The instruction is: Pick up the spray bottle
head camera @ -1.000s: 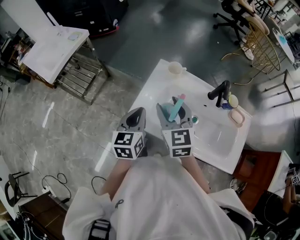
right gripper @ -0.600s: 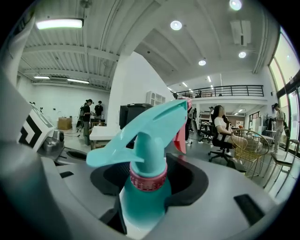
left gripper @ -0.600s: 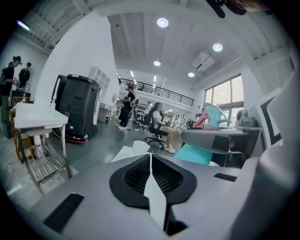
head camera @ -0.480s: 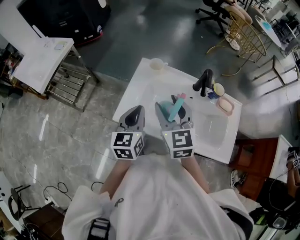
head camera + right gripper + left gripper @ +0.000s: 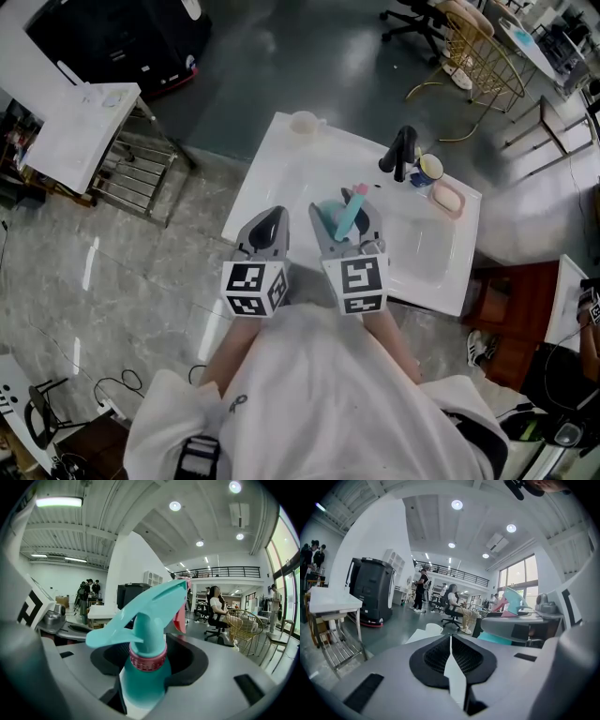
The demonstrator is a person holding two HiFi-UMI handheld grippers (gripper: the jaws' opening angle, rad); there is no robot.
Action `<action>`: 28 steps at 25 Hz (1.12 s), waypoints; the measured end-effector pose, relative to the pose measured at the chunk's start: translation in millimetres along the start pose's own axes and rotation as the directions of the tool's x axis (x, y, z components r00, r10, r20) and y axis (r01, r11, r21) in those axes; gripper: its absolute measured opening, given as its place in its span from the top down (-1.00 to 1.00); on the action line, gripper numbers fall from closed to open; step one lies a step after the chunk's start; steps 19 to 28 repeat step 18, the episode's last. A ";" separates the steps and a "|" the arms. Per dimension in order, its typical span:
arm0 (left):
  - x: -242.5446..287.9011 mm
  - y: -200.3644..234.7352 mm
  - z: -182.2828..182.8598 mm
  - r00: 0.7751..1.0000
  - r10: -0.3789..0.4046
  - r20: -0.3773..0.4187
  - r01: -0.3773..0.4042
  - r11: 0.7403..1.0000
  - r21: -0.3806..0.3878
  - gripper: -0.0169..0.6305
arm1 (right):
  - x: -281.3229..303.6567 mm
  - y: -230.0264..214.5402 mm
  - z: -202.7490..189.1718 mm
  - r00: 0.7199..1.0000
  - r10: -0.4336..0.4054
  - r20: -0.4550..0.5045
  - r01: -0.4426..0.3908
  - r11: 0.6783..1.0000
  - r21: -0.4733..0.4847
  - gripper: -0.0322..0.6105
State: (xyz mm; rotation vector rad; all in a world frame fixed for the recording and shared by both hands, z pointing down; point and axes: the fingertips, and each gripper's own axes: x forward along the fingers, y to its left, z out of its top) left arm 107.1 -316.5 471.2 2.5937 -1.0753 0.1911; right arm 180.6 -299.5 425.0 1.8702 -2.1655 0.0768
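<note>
Head view shows, at the left, the left gripper with its jaws pressed together and nothing between them. Just beside it, the right gripper clamps the teal spray bottle, over the white sink.

Spray bottle: teal body, teal trigger head, pink ribbed collar at neck, pink nozzle tip. Clamped between jaws of right claw, gripped just below collar. Neck and head standing clear beyond jaw tips, tilted slightly; nozzle toward claw's right, trigger lever toward left.
</note>
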 end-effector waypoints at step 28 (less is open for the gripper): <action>-4.8 0.5 0.0 1.000 0.009 0.003 -0.009 1.000 0.028 0.85 | -4.0 7.1 -10.8 1.000 0.000 -0.018 0.000 1.000 -0.011 0.12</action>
